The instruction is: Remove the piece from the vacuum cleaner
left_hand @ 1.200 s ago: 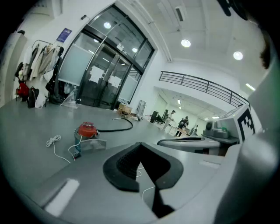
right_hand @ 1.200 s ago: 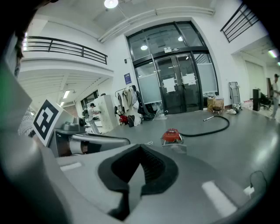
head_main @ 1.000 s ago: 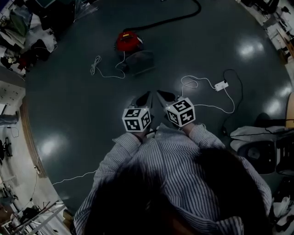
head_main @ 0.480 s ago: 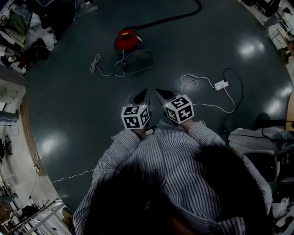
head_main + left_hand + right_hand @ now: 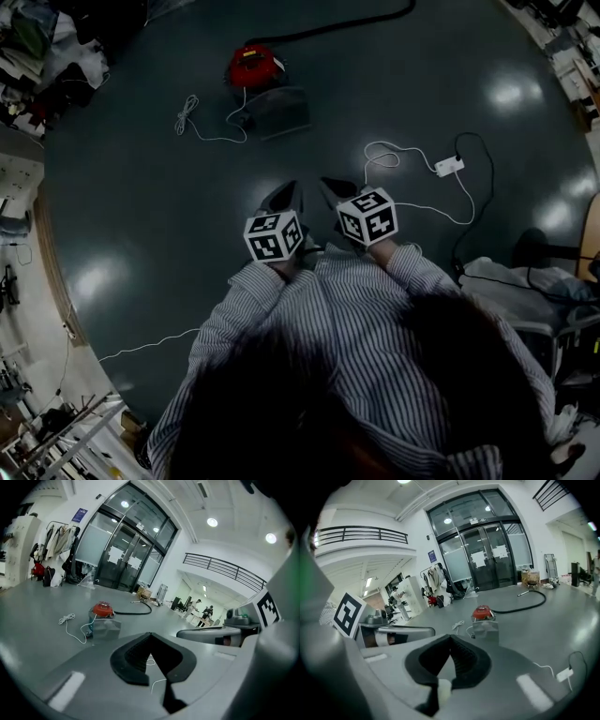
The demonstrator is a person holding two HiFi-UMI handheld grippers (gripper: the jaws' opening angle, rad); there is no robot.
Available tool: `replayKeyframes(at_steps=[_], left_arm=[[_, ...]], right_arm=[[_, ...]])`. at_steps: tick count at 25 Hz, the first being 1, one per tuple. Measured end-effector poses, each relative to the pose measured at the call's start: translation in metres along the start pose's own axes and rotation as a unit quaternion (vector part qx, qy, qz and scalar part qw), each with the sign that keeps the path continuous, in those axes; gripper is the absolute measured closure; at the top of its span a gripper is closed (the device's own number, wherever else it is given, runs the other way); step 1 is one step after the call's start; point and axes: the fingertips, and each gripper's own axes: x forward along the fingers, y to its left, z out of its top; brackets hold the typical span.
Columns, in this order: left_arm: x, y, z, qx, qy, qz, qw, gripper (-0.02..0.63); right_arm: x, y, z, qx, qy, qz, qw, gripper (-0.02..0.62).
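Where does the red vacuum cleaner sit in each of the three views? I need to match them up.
Head view: vacuum cleaner near the top edge, left of centre.
Left gripper view: vacuum cleaner on the floor, left of centre, about mid-height.
Right gripper view: vacuum cleaner on the floor, slightly right of centre.
Shared landmark: the black hose leading away from it.

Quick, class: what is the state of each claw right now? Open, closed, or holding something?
The left claw: closed, holding nothing.
The right claw: closed, holding nothing.
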Motion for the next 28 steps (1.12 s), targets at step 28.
replayKeyframes(at_steps=[28], left_arm=[[0.213,0.209,0.179,0.010,0.054,-0.004,0.9985,0.600]], right_arm=[[0.256,-0.127,0.182,0.034,0.030,-0.036,0.998,0.592]])
